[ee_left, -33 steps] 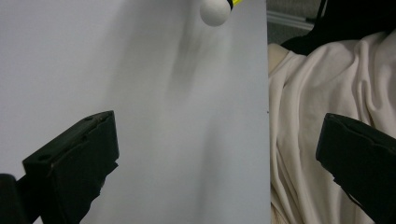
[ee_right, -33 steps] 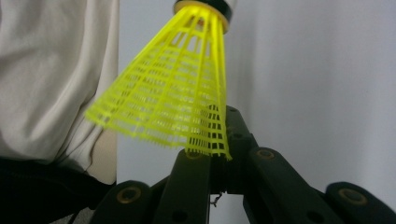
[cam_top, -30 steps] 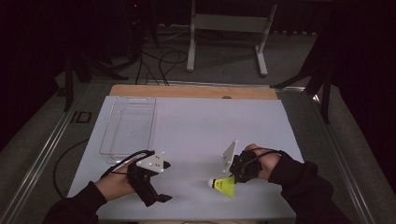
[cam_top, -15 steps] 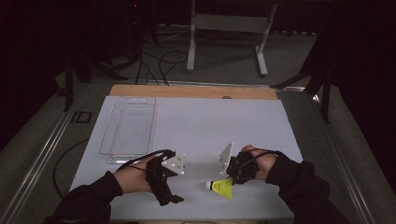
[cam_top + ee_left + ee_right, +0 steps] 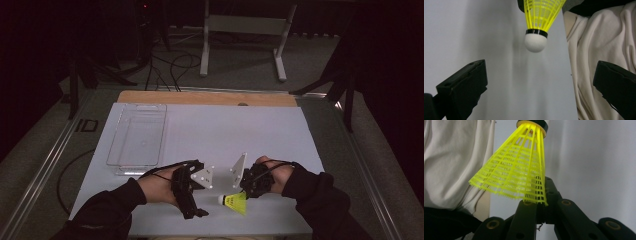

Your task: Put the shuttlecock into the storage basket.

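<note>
A yellow shuttlecock point(image 5: 235, 203) with a white cork point(image 5: 535, 42) hangs just above the white table near its front edge, cork pointing left. My right gripper point(image 5: 244, 193) is shut on the rim of its mesh skirt point(image 5: 519, 172), and the jaws meet at the skirt's lower edge in the right gripper view point(image 5: 537, 205). My left gripper point(image 5: 201, 196) is just left of the cork, open with its jaws wide apart. In the left gripper view point(image 5: 541, 73) the cork lies a short way ahead of the two jaws and nothing is between them.
A clear plastic tray point(image 5: 116, 150) stands at the left of the white table top point(image 5: 225, 130). A wooden strip point(image 5: 205, 98) runs along the far edge. Pale cloth point(image 5: 599, 50) hangs beyond the table's front edge. Metal rails flank the table.
My left gripper has moved right, toward the shuttlecock's cork. The right gripper has kept its hold on the shuttlecock and hardly moved.
</note>
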`<state>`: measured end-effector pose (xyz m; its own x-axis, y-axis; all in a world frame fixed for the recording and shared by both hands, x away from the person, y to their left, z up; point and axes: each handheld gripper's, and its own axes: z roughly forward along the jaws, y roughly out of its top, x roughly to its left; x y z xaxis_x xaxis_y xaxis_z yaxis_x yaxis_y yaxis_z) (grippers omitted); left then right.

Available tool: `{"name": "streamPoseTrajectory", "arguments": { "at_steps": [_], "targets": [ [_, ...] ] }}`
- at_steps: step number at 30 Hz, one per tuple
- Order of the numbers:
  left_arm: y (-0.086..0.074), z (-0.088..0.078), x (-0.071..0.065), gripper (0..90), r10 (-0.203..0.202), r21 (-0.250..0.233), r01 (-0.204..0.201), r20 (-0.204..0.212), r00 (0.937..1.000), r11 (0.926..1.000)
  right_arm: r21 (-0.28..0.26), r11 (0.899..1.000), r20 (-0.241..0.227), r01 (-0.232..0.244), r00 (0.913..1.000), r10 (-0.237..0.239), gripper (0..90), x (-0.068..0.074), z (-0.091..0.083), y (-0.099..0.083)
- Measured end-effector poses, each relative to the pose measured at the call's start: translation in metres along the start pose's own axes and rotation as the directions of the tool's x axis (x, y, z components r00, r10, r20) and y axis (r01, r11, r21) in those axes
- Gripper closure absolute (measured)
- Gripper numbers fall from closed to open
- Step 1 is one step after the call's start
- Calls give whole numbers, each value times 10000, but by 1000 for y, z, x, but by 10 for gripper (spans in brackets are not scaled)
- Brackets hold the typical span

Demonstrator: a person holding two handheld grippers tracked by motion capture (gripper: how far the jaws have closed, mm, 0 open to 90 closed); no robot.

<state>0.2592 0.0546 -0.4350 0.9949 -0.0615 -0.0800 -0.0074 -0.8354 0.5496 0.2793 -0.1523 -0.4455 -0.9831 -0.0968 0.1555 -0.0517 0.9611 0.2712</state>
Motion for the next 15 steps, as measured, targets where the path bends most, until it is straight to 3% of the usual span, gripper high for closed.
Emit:
{"name": "streamPoseTrajectory", "arguments": {
  "at_steps": [6, 15],
  "targets": [
    [6, 8, 2, 80, 235, -91, -232, 376, 9990, 9997, -53, 9999, 24, 108, 9999, -108, 900, 0, 1, 3],
    [6, 19, 7, 355, 497, -591, -475, 353, 9981, 9971, -262, 9996, 46, 80, 10000, -79, 900, 0, 0, 4]
  ]
}}
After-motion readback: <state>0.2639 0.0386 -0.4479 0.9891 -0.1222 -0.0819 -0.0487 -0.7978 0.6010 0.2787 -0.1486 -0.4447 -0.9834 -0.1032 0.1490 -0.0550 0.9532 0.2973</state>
